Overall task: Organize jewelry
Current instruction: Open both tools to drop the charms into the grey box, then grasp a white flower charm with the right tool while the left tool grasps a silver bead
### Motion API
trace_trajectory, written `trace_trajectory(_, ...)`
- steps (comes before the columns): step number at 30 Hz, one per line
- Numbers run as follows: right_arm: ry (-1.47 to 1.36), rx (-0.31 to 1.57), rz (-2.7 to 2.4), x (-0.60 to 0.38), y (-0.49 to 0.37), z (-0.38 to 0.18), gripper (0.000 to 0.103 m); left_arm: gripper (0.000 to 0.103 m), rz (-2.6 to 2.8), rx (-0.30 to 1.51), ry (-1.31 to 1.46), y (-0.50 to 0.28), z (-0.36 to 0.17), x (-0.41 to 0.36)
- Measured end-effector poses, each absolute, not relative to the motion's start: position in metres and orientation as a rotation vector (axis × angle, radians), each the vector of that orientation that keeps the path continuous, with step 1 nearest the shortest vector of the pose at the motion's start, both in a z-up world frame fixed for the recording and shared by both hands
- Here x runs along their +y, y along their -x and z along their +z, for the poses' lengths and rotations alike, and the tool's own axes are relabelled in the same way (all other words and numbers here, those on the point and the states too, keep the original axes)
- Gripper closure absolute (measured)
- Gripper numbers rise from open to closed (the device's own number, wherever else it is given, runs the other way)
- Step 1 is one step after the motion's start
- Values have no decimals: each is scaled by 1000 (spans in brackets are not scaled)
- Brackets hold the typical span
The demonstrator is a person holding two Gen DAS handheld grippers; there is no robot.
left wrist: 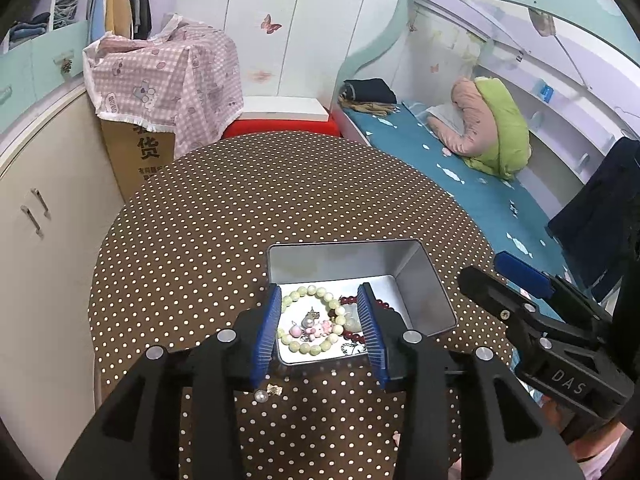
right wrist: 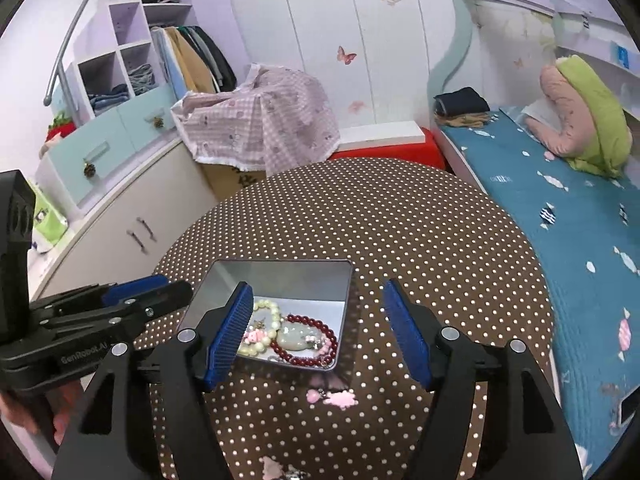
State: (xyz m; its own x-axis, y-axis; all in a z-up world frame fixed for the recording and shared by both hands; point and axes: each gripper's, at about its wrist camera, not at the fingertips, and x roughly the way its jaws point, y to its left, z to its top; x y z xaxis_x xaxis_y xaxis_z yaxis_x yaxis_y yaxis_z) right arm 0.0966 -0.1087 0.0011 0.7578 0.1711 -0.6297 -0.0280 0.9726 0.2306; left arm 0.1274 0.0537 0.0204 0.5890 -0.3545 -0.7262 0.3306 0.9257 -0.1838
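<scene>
An open silver tin (left wrist: 420, 280) (right wrist: 280, 276) sits on the brown polka-dot table. It holds a pale green bead bracelet (left wrist: 306, 346) (right wrist: 272, 312), a dark red bead bracelet (right wrist: 316, 322) (left wrist: 348, 301), a jade pendant (right wrist: 294, 336) and small pink charms (left wrist: 316, 330). My left gripper (left wrist: 320, 334) is open and empty, its fingers over the tin's near edge. My right gripper (right wrist: 320, 328) is open and empty, just above the tin's near right corner. A pearl earring (left wrist: 266, 393) lies on the table below the left gripper. A pink charm (right wrist: 334, 398) lies on the table below the right gripper.
The round table (left wrist: 260, 200) has a blue bed (left wrist: 460, 168) along its right and a cream cabinet (left wrist: 44, 220) on its left. A cardboard box under a pink checked cloth (left wrist: 168, 84) stands behind. Another small piece (right wrist: 280, 466) lies at the table's near edge.
</scene>
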Motion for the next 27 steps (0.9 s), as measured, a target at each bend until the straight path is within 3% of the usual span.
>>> trace_trajectory(14, -211, 782, 21, -133, -83, -28, 25, 52, -276, 884, 76, -119, 4, 100)
trace_trajectory(27, -191, 919, 117, -108, -74, -83, 25, 51, -238, 1046, 96, -112, -48, 111)
